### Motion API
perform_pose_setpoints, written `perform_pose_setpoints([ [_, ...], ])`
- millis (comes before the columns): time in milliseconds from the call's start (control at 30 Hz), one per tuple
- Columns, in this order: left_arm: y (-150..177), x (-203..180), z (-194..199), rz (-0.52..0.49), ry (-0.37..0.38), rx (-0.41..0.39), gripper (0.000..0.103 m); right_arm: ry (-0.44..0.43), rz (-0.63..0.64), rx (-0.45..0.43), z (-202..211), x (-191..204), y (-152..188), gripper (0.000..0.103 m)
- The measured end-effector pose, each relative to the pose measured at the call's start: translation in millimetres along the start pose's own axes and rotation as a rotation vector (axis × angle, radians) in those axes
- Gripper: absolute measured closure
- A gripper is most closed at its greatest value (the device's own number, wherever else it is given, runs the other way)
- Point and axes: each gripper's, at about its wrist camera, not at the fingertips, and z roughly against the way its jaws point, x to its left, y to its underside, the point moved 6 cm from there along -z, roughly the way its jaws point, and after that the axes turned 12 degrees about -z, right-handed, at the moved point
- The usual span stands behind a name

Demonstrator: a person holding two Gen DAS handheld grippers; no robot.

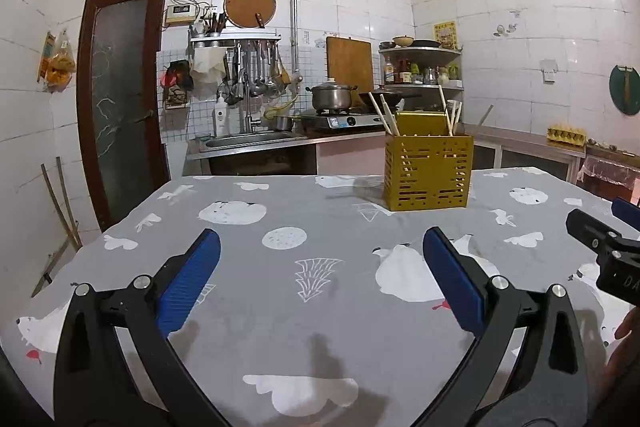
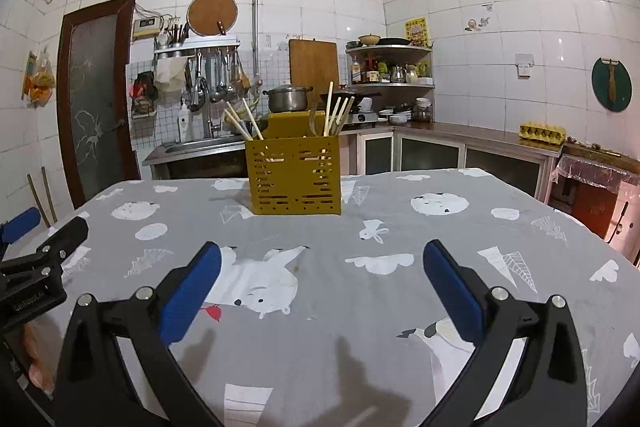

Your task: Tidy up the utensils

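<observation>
A yellow slotted utensil holder stands upright near the far side of the table, with several wooden chopsticks sticking out of it. My left gripper hovers open over the grey cloth, well short of the holder, with nothing between its blue pads. My right gripper is likewise open and empty, facing the holder. Each gripper shows at the edge of the other's view: the right gripper in the left wrist view, the left gripper in the right wrist view.
The table carries a grey cloth printed with white bears and clouds. Behind it run a sink, a stove with a steel pot, corner shelves and a counter with an egg carton. A door is at left.
</observation>
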Motion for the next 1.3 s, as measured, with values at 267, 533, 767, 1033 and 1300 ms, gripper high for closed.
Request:
perform_pose_setpoints([
  [267, -0.8, -5.9, 2.5, -0.028, 0.009, -0.005, 0.005, 0.006, 0.020, -0.017, 2.7, 4.9, -1.2, 0.004],
  [533, -0.7, -5.7, 4.1, -0.022, 0.011, -0.010, 0.005, 0.009, 0.026, -0.022, 4.2, 5.9, -1.1, 0.004],
  [767, -0.9, -5.4, 4.8, -0.022, 0.009, -0.013, 0.005, 0.009, 0.023, -0.024, 4.5, 5.4, -1.1, 0.004],
  [1033, -1.4, -5.1, 5.5, -0.020, 0.008, -0.018, 0.005, 0.008, 0.025, -0.025, 4.6, 5.2, -1.2, 0.004],
  [1300, -1.6, -5.6, 6.2, -0.020, 0.008, -0.019, 0.005, 0.008, 0.025, -0.026, 4.7, 5.3, -1.2, 0.004],
])
